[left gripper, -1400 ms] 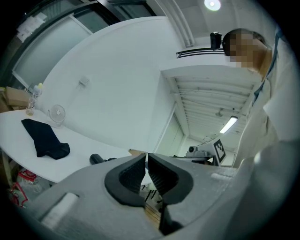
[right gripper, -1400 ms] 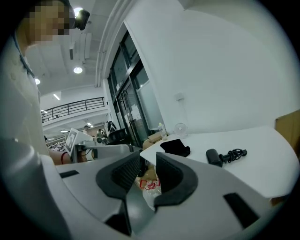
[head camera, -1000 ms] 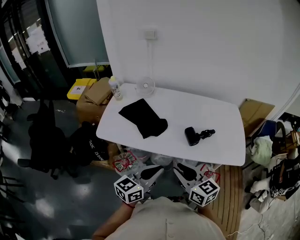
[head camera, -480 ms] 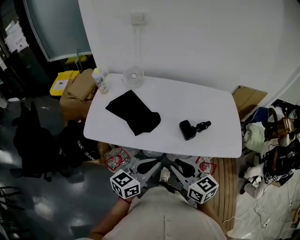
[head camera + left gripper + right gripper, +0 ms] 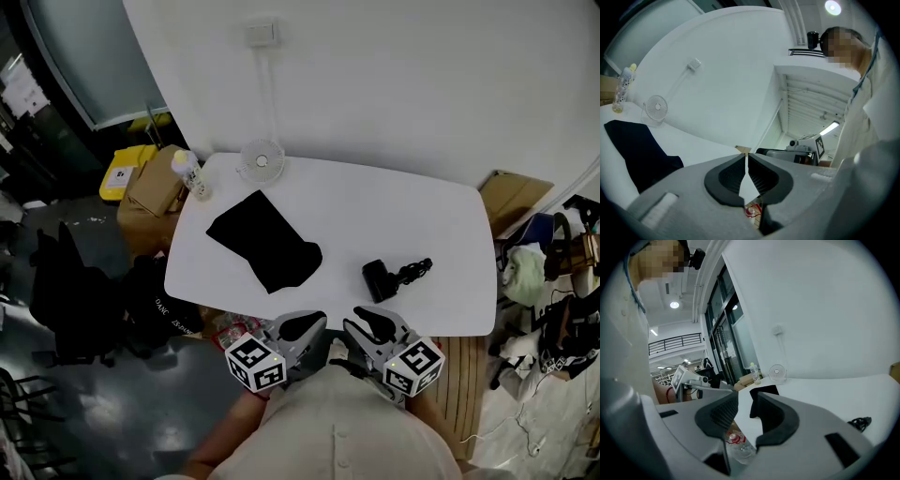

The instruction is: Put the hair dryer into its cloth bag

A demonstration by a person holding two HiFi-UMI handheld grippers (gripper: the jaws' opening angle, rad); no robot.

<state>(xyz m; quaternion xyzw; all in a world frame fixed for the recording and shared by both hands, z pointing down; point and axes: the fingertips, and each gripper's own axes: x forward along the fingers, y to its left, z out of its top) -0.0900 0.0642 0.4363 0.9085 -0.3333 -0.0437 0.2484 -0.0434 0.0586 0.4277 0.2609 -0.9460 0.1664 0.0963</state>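
Note:
A black cloth bag [image 5: 265, 242] lies flat on the left half of the white table [image 5: 403, 216]. The black hair dryer [image 5: 389, 277] lies to its right near the front edge, its cord curled beside it. Both grippers hang side by side just short of the table's front edge, apart from both things. My left gripper [image 5: 312, 323] is shut and empty, its pads meeting at the tips [image 5: 746, 154], with the bag [image 5: 640, 150] to its left. My right gripper [image 5: 361, 323] stands open; its jaws [image 5: 745, 397] have just widened slightly, nothing between them. Bag [image 5: 764, 390] and cord [image 5: 859, 422] lie ahead.
A small white fan [image 5: 261, 159] and a bottle [image 5: 190, 174] stand at the table's back left corner. Cardboard boxes [image 5: 150, 187] and dark bags [image 5: 75, 291] sit on the floor at left, clutter [image 5: 553, 281] at right. Plastic bottles [image 5: 736, 441] lie under the table's front edge.
Both grippers have moved forward, up to the table's front edge. The bag and hair dryer have not moved on the table.

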